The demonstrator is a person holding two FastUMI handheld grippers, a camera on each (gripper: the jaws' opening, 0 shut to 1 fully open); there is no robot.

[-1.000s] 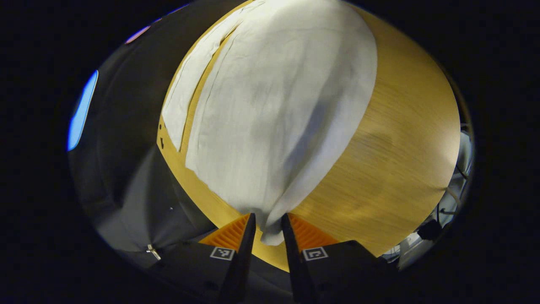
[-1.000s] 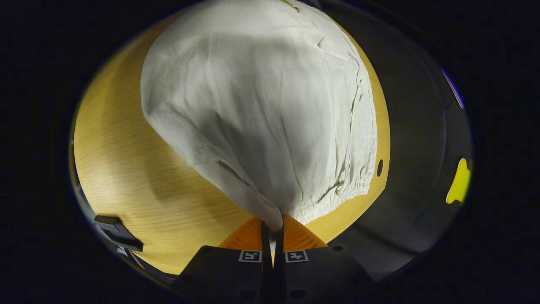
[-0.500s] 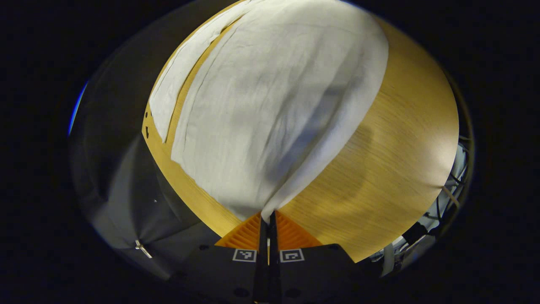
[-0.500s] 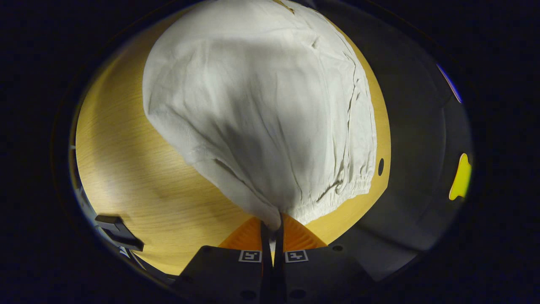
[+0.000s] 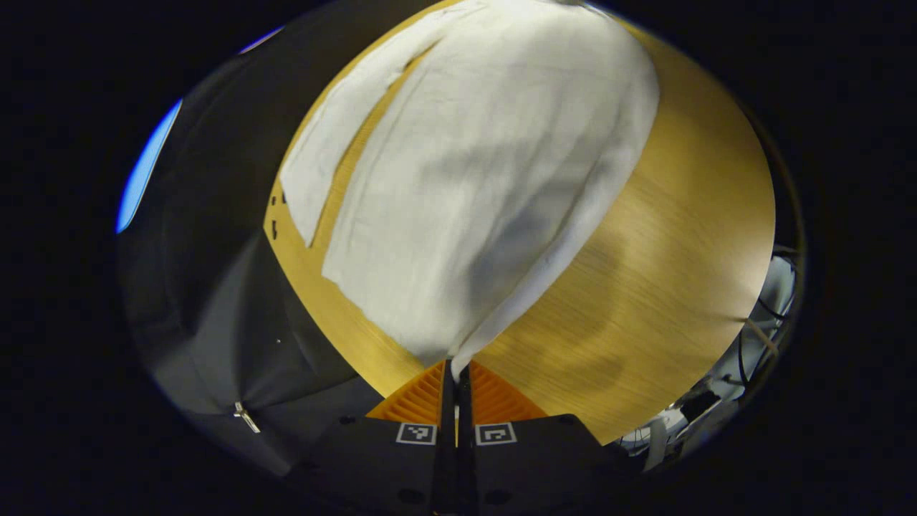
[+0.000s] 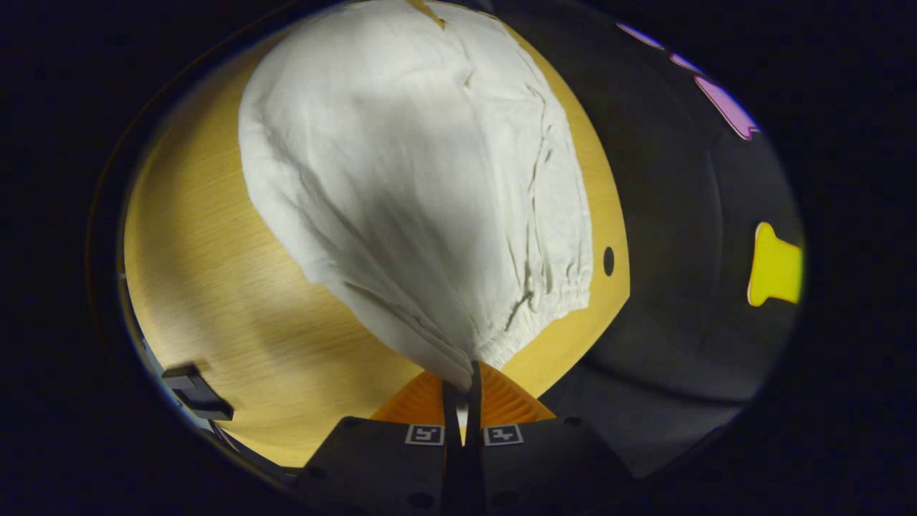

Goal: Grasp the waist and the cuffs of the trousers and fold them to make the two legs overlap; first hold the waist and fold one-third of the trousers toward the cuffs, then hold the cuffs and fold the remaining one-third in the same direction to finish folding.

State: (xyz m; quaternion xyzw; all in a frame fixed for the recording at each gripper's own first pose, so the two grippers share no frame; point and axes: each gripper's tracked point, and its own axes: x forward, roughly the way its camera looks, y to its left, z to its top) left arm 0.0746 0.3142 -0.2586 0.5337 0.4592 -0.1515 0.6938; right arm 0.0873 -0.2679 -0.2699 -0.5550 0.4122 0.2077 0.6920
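We are lifting the white trousers (image 5: 487,179) off the wooden table (image 5: 673,236), one leg rising over the other, which is lying flat beside it. In the left gripper view, the left gripper (image 5: 453,367) is pinching the cuff end, fingers pressed together on the cloth; a second ago they were spread around it, so that grasp is new. In the right gripper view, the right gripper (image 6: 462,376) is still clamping the gathered waist (image 6: 551,304) corner, fingers closed on fabric, and the cloth is drawing tauter than before. With both ends now held, we judge the leg-over-leg fold is getting under way; the thirds are not yet started.
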